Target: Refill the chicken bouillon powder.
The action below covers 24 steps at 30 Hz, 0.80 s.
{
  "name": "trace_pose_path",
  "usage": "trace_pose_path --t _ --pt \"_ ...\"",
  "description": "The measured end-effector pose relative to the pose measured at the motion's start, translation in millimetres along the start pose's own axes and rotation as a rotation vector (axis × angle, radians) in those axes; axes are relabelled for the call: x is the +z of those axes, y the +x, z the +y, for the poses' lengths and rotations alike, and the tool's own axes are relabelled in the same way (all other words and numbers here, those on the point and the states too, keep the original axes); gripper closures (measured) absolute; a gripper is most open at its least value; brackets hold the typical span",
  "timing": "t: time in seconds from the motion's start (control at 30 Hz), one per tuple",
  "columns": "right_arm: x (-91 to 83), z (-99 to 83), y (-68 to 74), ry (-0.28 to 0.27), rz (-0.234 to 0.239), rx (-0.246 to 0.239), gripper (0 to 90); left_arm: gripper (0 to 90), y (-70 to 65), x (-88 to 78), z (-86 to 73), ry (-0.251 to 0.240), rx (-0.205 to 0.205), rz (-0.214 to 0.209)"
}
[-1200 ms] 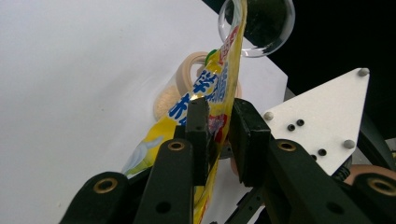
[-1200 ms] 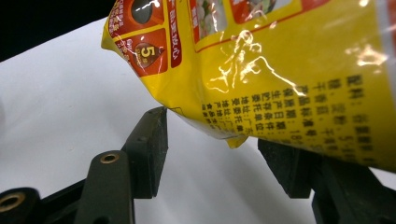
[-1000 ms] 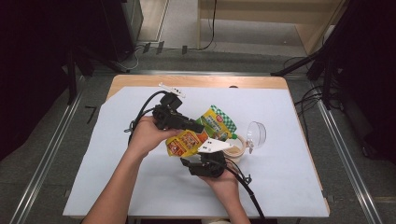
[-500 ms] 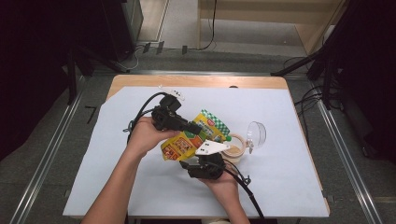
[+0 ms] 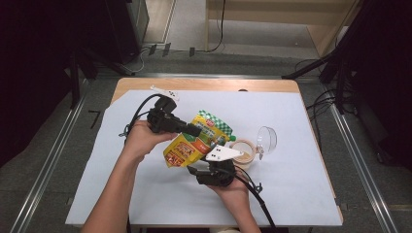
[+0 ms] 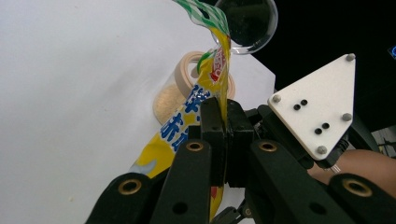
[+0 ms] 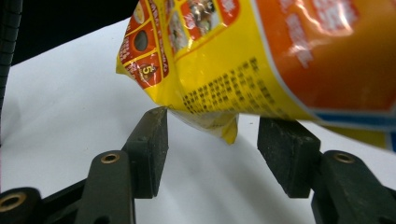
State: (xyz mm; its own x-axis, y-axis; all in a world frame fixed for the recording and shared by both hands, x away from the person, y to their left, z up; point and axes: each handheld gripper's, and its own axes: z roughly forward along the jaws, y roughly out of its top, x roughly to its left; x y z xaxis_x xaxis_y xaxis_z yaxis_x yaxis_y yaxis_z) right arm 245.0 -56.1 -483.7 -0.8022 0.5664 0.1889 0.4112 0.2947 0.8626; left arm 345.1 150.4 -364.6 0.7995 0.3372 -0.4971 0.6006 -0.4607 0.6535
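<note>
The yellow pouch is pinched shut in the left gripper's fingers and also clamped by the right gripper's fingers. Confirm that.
Half right. The left gripper is shut on the yellow pouch, as the left gripper view shows. But in the right gripper view the right gripper is open: its fingers stand apart under the pouch's bottom corner, not clamping it.

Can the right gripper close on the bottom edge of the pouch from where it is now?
Probably yes. The right gripper is open, and the pouch hangs just above the gap, its lower corner dipping between the jaws. The left gripper pinches the pouch higher up. Nothing blocks the way.
</note>
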Motion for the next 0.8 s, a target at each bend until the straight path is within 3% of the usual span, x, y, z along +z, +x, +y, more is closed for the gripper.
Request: trace_pose_path --t 0.33,0.8 --pt "-1.7 -1.2 0.4 0.009 -0.003 -0.001 44.1 89.3 13.5 -19.1 -4.0 -0.091 -0.041 0.041" --pt "-1.3 -0.4 -0.5 0.004 0.008 0.008 44.1 89.4 35.9 -32.5 -8.1 -0.219 -0.112 0.154"
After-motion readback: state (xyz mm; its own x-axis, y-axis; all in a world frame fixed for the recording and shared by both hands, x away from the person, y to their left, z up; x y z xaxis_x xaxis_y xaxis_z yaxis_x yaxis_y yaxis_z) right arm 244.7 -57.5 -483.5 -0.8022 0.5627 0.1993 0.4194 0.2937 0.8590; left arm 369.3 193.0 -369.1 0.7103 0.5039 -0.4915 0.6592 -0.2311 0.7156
